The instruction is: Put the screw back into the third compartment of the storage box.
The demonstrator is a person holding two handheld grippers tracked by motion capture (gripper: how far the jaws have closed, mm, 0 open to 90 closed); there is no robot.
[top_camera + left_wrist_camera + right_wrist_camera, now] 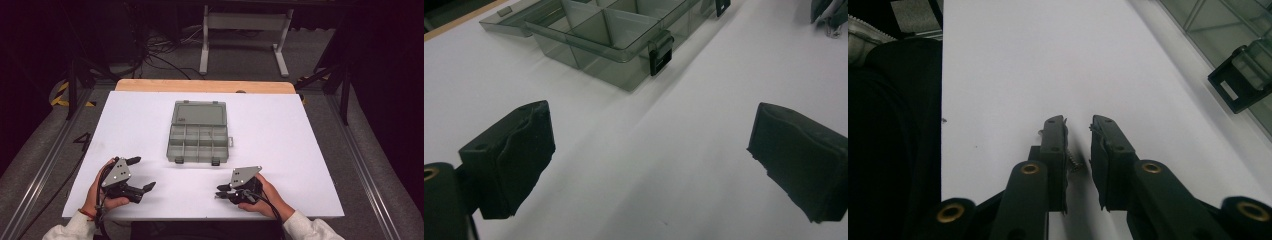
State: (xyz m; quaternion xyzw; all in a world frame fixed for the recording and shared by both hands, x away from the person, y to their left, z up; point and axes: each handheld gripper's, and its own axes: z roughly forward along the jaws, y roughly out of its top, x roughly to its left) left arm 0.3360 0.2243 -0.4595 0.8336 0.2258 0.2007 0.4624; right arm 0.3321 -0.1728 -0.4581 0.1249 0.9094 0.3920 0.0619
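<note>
White desk (150,115) in a dark room, cables on the floor behind. Clear compartment organizer box (198,137) sits at centre, lid flipped back toward 12 o'clock, bins apparently empty, ready for sorting. Right hand-held gripper (223,191) at 5 o'clock, jaws nearly together around a small screw (1073,161) lying on the desk; pads don't look pressed on it yet. Left hand-held gripper (141,174) at 7 o'clock, jaws spread wide, holding nothing, likely waiting. No readable writing.

You look down from overhead at the whole table (150,115); both gripper cameras skim it closely, sharing the organizer box (198,133).
</note>
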